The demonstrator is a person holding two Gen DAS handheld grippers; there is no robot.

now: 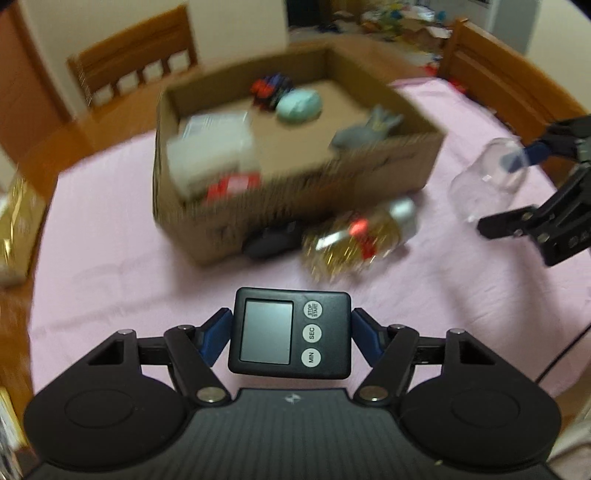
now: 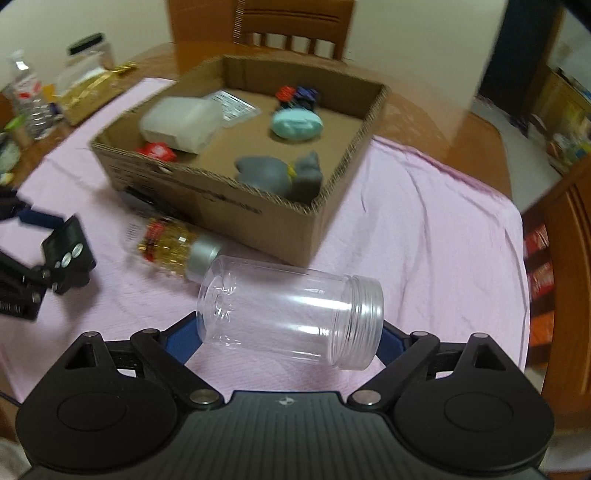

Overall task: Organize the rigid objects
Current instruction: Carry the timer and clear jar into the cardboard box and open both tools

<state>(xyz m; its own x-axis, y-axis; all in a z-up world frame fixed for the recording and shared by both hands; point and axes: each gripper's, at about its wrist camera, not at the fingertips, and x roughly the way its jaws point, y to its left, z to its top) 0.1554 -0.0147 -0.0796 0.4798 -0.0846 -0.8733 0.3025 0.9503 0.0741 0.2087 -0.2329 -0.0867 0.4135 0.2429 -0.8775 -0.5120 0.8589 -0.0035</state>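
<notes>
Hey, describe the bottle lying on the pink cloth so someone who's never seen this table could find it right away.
Start at the open cardboard box in the middle of the pink tablecloth. Just outside its near wall, a bottle of golden capsules lies on its side on the cloth. Its grey cap and red label set it apart from the empty clear jar in the right tongs and from the black timer in the left tongs.

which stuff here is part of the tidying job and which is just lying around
Job:
- digital timer, in left tool
- clear plastic jar, in right tool
- capsule bottle
- cardboard box

Lying about:
- water bottle
- wooden chair
</notes>
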